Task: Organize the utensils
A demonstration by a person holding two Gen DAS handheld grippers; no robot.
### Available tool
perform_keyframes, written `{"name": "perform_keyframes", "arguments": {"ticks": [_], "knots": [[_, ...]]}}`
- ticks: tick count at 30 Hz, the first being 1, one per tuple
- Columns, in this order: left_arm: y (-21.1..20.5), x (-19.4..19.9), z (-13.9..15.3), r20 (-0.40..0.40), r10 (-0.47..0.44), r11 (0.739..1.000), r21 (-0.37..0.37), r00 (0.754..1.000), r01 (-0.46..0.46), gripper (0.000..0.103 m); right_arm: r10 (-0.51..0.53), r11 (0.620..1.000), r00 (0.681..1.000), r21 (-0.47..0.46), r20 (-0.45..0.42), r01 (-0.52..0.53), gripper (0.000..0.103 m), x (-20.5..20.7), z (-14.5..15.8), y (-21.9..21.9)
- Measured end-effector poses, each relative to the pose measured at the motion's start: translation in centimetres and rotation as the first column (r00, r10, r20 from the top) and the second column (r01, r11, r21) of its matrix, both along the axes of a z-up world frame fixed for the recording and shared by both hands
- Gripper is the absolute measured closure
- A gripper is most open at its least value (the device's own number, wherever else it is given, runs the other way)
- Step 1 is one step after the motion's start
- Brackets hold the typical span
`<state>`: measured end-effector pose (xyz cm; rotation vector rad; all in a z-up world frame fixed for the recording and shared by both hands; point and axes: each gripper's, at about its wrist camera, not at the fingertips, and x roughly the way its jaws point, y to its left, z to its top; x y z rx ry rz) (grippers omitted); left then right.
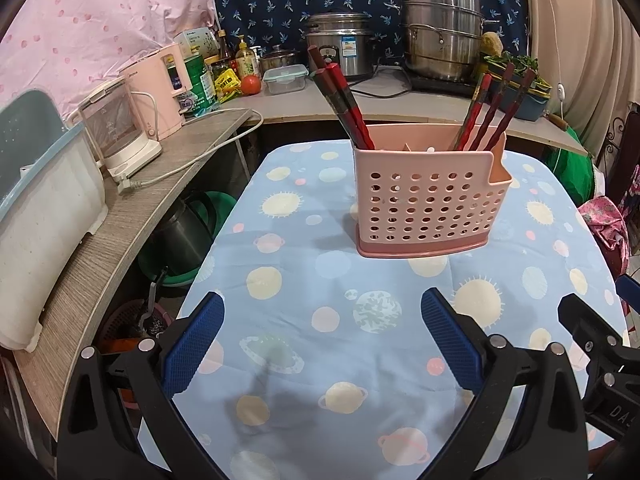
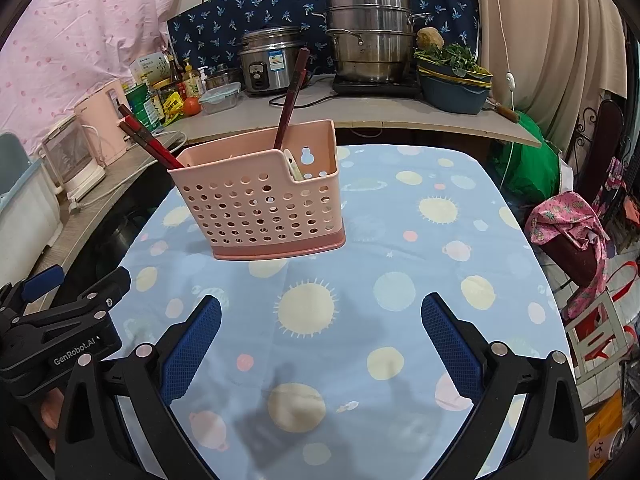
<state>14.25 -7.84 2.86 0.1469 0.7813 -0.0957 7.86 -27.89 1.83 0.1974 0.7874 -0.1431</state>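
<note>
Behind the table runs a grey counter with a steel rice cooker (image 1: 340, 48) and a tall steel steamer pot (image 1: 440, 36). From the left wrist view, the light blue tablecloth with planet prints (image 1: 304, 240) carries a pink perforated plastic utensil holder (image 1: 424, 200), upright. Dark red chopsticks (image 1: 340, 96) lean out of the holder's left compartment, and 3 more chopsticks (image 1: 496, 108) lean out of its right compartment. The left gripper (image 1: 322, 336) hovers near the holder, on the camera's side of it, with its blue fingers (image 1: 192, 344) wide apart and nothing between them.

From the right wrist view, the holder (image 2: 260, 204) stands on the tablecloth (image 2: 420, 260), left of centre. The right gripper (image 2: 320, 340) is also near the holder, its blue fingers (image 2: 452, 348) apart and holding nothing.
</note>
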Motion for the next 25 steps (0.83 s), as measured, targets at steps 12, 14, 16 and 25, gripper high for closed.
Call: {"name": "perform_keyframes", "arguments": {"ticks": [12, 14, 16, 25], "knots": [[0.17, 0.1, -0.1, 0.005, 0.014, 1.0, 0.001, 1.0, -0.014, 0.008, -0.004, 1.0, 1.0, 0.003, 0.001, 0.004, 0.006, 0.14, 0.11, -0.21], [0.29, 0.06, -0.16, 0.005, 0.017, 1.0, -0.005, 1.0, -0.017, 0.009, -0.007, 1.0, 1.0, 0.003, -0.001, 0.007, 0.006, 0.18, 0.01, -0.22], [0.29, 0.03, -0.13, 0.008, 0.012, 1.0, -0.003, 1.0, -0.012, 0.009, -0.008, 1.0, 1.0, 0.005, -0.003, 0.008, 0.006, 0.19, -0.04, -0.18], [0.46, 0.23, -0.41, -0.012, 0.01, 1.0, -0.018, 1.0, -0.01, 0.008, -0.006, 1.0, 1.0, -0.008, 0.008, 0.006, 0.006, 0.18, 0.01, -0.13]]}}
